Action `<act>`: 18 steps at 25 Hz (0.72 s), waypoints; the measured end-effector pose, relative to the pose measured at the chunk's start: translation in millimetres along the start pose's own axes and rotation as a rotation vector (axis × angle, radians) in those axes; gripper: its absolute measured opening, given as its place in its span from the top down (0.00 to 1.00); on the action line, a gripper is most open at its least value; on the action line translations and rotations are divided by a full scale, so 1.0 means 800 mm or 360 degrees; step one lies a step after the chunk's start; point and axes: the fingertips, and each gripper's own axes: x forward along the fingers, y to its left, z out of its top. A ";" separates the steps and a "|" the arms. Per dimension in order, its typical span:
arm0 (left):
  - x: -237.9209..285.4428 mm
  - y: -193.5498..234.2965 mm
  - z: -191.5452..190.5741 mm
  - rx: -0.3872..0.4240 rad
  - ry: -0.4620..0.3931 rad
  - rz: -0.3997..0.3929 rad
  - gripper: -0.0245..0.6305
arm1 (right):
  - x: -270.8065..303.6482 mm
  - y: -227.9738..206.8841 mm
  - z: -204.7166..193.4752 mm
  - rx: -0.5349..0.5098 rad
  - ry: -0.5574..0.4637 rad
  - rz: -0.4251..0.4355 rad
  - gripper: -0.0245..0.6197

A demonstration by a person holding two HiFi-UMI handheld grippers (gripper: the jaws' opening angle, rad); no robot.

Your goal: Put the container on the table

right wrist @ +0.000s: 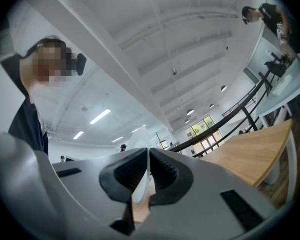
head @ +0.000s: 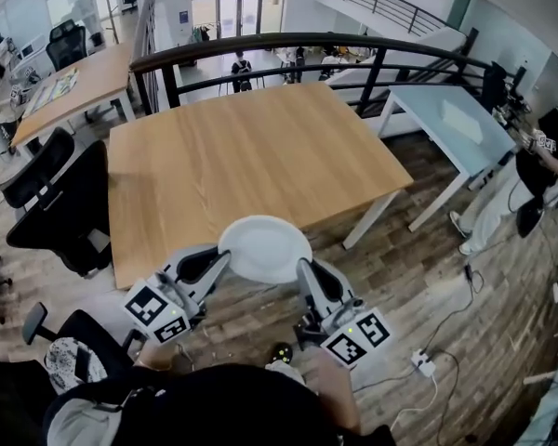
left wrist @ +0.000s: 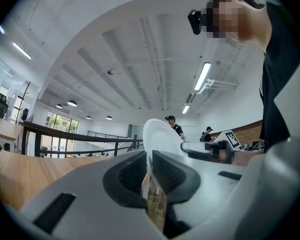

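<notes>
The wide wooden worktop [head: 251,156] fills the middle of the scene. The round white container [head: 264,247] is held at its near edge, overlapping the edge in the head view, with its near part over the plank floor [head: 428,277]. The left hand-held gripper [head: 225,256] is clamped on the container's left rim, its jaws pinching the thin white wall. The right hand-held gripper [head: 302,268] is clamped on the right rim in the same way.

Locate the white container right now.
Head view, lower centre: the white container is clamped by its rim between the left gripper and right gripper, overlapping the wooden table's near edge.
</notes>
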 end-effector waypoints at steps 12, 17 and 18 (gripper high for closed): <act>0.061 -0.001 -0.001 0.0034 0.0037 0.0094 0.89 | 0.001 -0.062 0.025 0.0047 -0.0016 0.0110 0.92; 0.068 -0.002 -0.001 0.0060 0.0045 0.0168 0.89 | 0.011 -0.078 0.030 0.0065 -0.0005 0.0182 0.92; 0.068 -0.001 -0.001 0.0065 0.0049 0.0186 0.89 | 0.014 -0.081 0.030 0.0077 -0.0003 0.0196 0.92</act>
